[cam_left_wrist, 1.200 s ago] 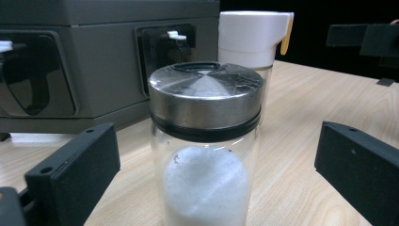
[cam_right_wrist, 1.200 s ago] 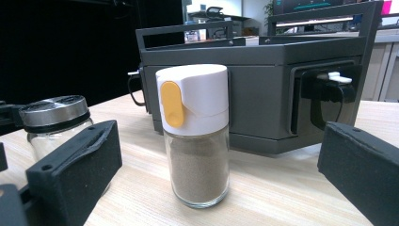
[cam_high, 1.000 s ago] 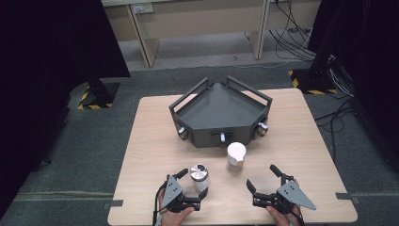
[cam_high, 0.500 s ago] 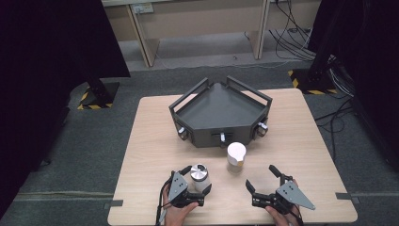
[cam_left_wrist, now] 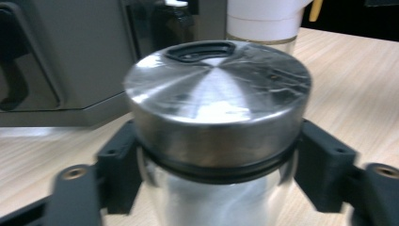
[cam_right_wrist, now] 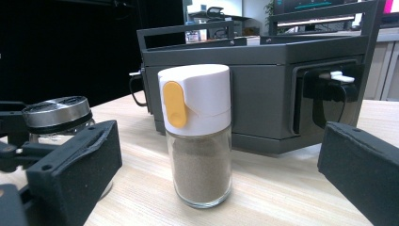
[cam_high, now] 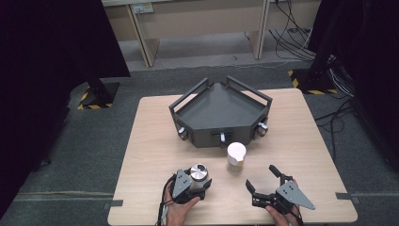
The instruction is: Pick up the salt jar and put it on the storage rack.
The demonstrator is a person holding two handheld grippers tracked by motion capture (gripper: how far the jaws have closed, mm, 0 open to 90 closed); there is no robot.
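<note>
Steel-lidded jar (cam_high: 198,173) is what we're working on, but going big to small: we've got the table (cam_high: 150,136), a light wood top, and sitting toward its far middle is the dark grey three-cornered tray (cam_high: 221,110) with raised rails and little knobs on its front faces. Nearer to us, just in front of the tray, stands the glass shaker (cam_high: 235,157) with a white cap and a yellow tab, brownish powder inside, upright and apart from everything else.

Left of the shaker, near the front edge of the table, is the jar itself, and our left tongs (cam_high: 194,181) have just been closing and now pinch it: in the left gripper view the black pads (cam_left_wrist: 117,165) press on both sides of the clear body right under the metal lid.

Our right tongs (cam_high: 263,181) sit at the front right of the table, spread wide, with the shaker ahead between the jaws but not touched.
</note>
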